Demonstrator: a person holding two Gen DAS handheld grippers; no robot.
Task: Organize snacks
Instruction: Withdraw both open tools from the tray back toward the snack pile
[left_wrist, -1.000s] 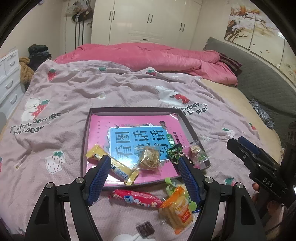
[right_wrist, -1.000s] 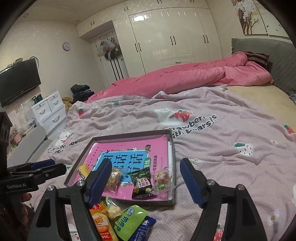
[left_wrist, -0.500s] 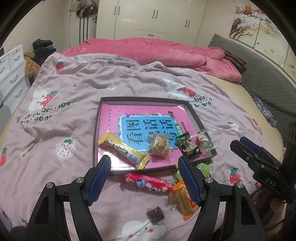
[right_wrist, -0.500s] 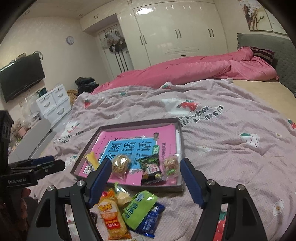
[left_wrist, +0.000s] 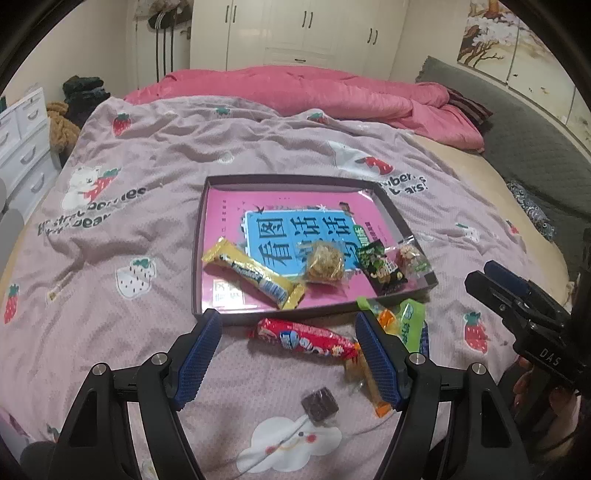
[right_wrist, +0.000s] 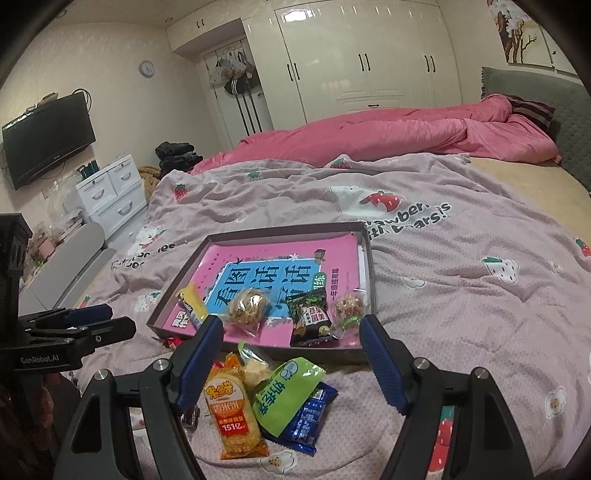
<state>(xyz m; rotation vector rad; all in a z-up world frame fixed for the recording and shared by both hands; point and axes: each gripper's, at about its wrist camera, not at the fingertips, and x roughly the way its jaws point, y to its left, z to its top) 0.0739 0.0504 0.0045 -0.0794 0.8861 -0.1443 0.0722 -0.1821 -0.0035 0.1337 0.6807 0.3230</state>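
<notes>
Hovering: left claw agape above red snack, tray beyond.

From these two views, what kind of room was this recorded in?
A bedroom, most likely: the snacks lie on a bed with a strawberry-print blanket, a pink duvet behind, and tall white wardrobes along the wall.

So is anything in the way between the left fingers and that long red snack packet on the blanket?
Nothing visible is. The long red snack packet lies on the pink strawberry blanket just ahead of the open left gripper, in line with the gap between its fingers. The small dark wrapped square lies nearer the camera, not between them.
</notes>
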